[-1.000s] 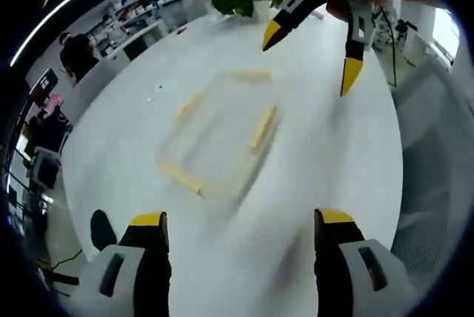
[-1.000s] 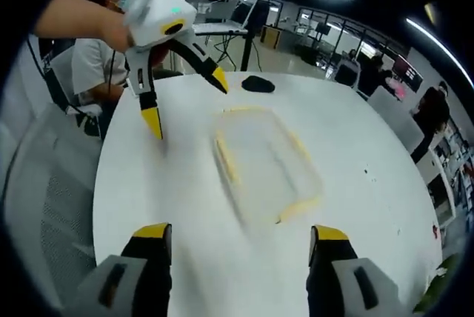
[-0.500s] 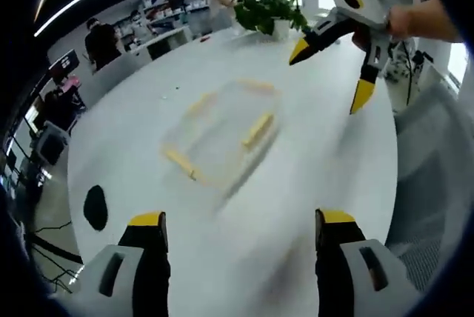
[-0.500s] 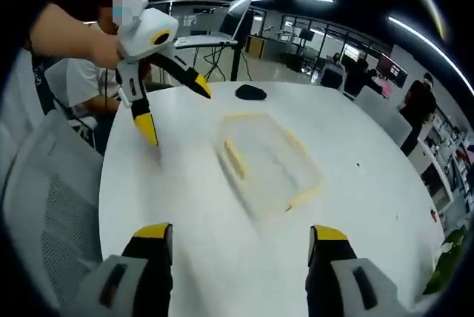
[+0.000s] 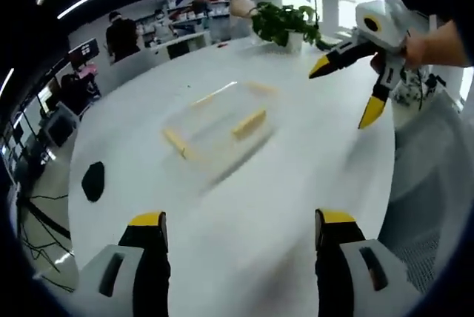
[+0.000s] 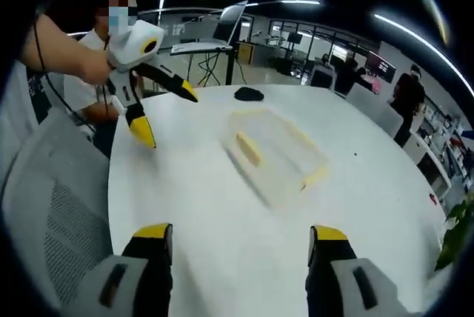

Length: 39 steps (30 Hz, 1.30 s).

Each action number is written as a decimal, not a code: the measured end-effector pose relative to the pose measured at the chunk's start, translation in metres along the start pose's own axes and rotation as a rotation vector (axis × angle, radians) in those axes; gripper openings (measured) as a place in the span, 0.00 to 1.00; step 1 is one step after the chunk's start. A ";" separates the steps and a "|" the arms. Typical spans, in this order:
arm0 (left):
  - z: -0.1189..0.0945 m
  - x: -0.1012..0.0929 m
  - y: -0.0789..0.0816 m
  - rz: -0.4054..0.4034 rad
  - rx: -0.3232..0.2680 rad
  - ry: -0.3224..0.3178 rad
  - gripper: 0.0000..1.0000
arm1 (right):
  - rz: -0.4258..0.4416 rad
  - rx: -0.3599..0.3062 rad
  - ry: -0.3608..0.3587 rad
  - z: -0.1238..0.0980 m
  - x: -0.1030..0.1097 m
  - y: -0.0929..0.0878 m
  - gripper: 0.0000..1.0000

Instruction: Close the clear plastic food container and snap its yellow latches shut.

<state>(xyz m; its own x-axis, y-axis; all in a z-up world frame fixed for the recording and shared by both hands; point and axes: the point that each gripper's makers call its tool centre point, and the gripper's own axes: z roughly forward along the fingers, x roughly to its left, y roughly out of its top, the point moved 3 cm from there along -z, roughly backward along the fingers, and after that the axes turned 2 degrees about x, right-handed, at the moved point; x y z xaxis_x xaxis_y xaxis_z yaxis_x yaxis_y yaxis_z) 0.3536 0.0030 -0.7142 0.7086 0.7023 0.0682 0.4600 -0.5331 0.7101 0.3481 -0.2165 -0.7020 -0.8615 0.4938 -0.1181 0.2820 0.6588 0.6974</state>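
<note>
A clear plastic food container (image 5: 218,123) with yellow latches (image 5: 249,124) lies on the round white table (image 5: 296,184); it is blurred. In the right gripper view the same container (image 6: 274,150) sits in mid-table. My left gripper (image 5: 241,232) is open, well short of the container, with nothing between its jaws. My right gripper (image 6: 241,239) is also open and empty, near the table's edge. The right gripper (image 5: 348,87) hangs open above the table at the far right of the left gripper view. The left gripper (image 6: 163,109) hangs open at the upper left of the right gripper view.
A small black object (image 5: 92,181) lies near the table's left edge, also seen as the black object (image 6: 248,94). A potted green plant (image 5: 285,22) stands at the far side. A grey mesh chair (image 6: 52,213) sits by the table. People and desks fill the room behind.
Both cameras have pulled back and swung, so the container looks smaller and farther. The two grippers stay open and apart from it.
</note>
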 end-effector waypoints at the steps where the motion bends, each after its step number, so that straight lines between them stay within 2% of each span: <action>1: -0.001 -0.002 -0.003 -0.015 -0.003 0.006 0.79 | 0.002 -0.017 -0.003 -0.002 0.001 0.000 0.74; 7: -0.004 -0.016 -0.012 -0.023 -0.017 0.007 0.79 | 0.024 -0.044 -0.024 -0.010 0.005 -0.007 0.74; 17: -0.012 -0.028 -0.017 -0.019 -0.042 0.016 0.79 | 0.047 -0.081 -0.050 -0.021 0.013 -0.016 0.74; 28: -0.019 -0.046 -0.030 -0.010 -0.069 0.021 0.79 | 0.076 -0.110 -0.083 -0.030 0.023 -0.031 0.74; 32: -0.020 -0.047 -0.034 -0.031 -0.071 0.024 0.78 | 0.095 -0.115 -0.085 -0.032 0.028 -0.037 0.74; 39: -0.024 -0.046 -0.031 -0.036 -0.089 0.026 0.78 | 0.128 -0.141 -0.093 -0.036 0.033 -0.039 0.74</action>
<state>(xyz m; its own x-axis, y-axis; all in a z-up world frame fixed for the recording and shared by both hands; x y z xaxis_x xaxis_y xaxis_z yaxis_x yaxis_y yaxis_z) 0.2937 -0.0015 -0.7222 0.6773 0.7333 0.0589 0.4349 -0.4636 0.7720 0.2936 -0.2462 -0.7078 -0.7780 0.6228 -0.0828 0.3187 0.5047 0.8023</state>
